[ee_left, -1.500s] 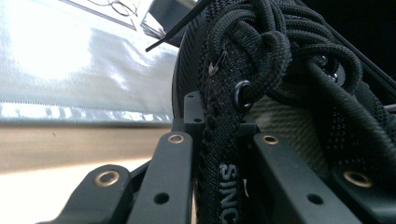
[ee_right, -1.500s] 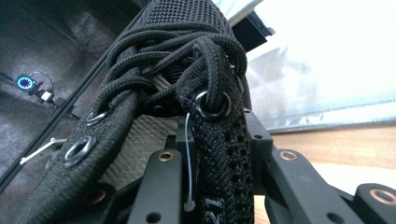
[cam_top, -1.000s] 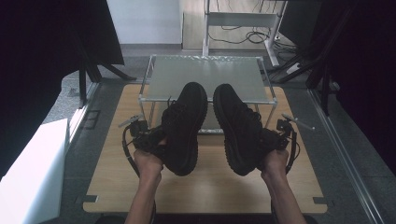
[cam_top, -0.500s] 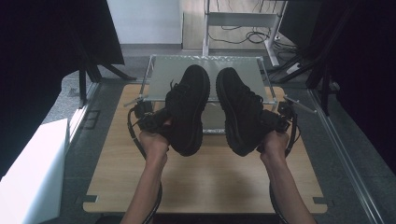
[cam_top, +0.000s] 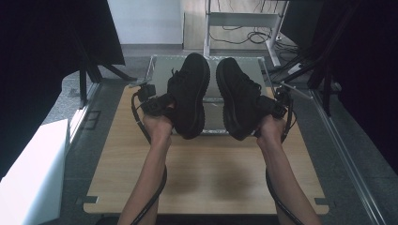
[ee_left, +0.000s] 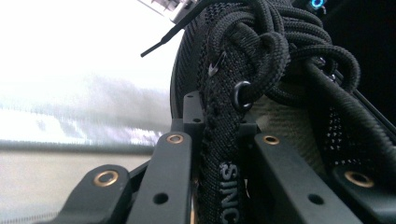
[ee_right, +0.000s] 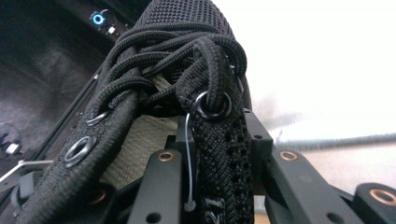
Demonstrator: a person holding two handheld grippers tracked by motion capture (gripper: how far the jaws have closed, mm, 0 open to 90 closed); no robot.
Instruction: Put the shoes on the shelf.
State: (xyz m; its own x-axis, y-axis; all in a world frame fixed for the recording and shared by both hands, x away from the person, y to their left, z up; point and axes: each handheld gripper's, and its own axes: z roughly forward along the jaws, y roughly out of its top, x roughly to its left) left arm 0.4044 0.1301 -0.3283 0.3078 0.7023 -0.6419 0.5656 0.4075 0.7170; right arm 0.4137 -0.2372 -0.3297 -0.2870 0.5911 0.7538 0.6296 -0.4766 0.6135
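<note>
As both hands rose, shoes [cam_top: 213, 93] higher – farther forward.

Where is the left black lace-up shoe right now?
In the high view, the left black lace-up shoe hangs left of centre over the table's far edge, clamped by the left gripper, beside the right shoe.

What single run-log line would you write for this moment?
left gripper: shut on left shoe | right gripper: shut on right shoe | shoes: off table
</note>
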